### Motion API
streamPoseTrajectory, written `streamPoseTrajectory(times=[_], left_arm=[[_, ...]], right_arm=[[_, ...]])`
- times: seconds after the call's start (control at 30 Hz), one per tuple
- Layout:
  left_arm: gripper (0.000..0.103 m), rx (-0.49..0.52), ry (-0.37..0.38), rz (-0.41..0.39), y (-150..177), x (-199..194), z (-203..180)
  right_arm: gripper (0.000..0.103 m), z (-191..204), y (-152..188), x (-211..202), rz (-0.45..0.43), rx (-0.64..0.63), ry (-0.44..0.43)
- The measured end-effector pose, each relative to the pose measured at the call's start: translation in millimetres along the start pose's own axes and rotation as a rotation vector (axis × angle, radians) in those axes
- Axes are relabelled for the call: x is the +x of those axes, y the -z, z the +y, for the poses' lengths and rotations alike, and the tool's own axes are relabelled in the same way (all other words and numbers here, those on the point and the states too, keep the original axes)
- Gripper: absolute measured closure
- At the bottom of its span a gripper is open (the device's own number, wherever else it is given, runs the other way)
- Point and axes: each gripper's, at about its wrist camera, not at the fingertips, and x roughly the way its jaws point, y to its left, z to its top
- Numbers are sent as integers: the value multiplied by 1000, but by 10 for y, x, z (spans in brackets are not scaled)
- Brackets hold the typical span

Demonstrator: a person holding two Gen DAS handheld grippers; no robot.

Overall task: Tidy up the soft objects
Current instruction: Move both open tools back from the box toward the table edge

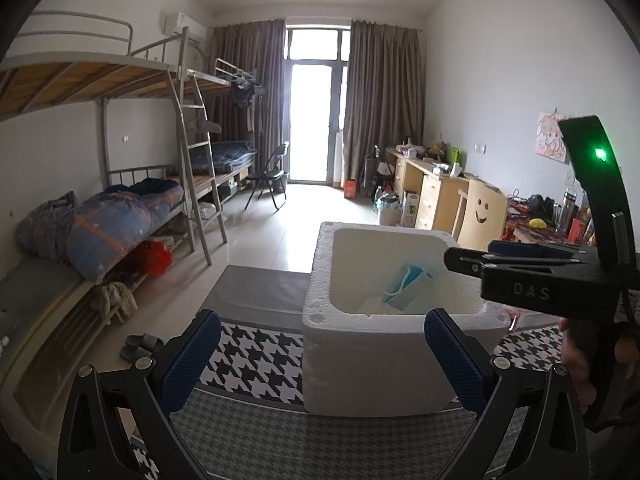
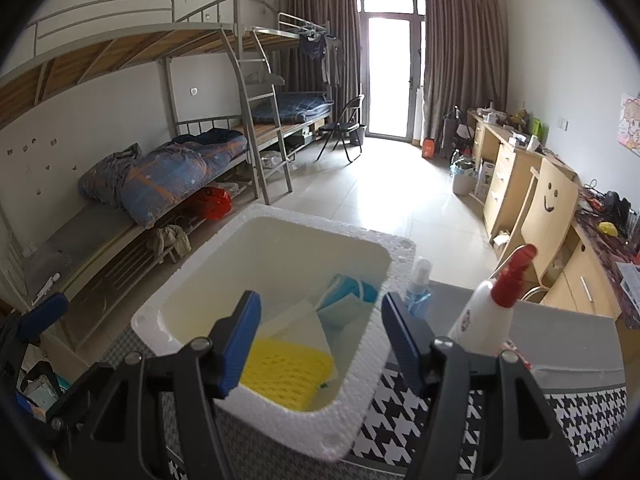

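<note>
A dormitory room with bunk beds (image 1: 120, 80), curtains and a long desk (image 2: 520, 176) lies behind a bench covered by a houndstooth cloth (image 1: 256, 364). On it stands a white foam box (image 2: 360, 344), open-topped, evidently the collecting place for the soft things. Inside lie a yellow mesh sponge (image 2: 286, 372), a white pad (image 2: 300, 326) and a blue face mask (image 2: 348, 300), loosely piled toward the near right corner.

The right tool (image 2: 320, 344) hangs above the box mouth with its blue pads parted and nothing between them; it looks to have let something drop in. The left tool (image 1: 322, 356) waits in front of the box's outer wall, jaws wide and empty.

Just beyond the box stand a white spray bottle with a red nozzle (image 2: 486, 304) and a small blue bottle (image 2: 418, 292), rigid items probably left out on purpose.
</note>
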Motion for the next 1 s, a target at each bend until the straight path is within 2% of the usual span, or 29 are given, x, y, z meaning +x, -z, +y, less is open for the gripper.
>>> streamPoseTrajectory(times=[0.1,0.17,0.23,1.0], left_arm=[[1,5,11,-7,5,-44,-24],[1,-1,18,-30,11,-107,-32],[1,2,17,-40,9,-150,-51],[1,59,115,-80,29,-598,-380]], right_arm=[[34,-21,40,-106,-16,-5,3],[22,-15,51,-169,-33,-7,8],[19,-12,85,-267,-55,-20,8],[18,-8,451,-1015,-131,-21,32]])
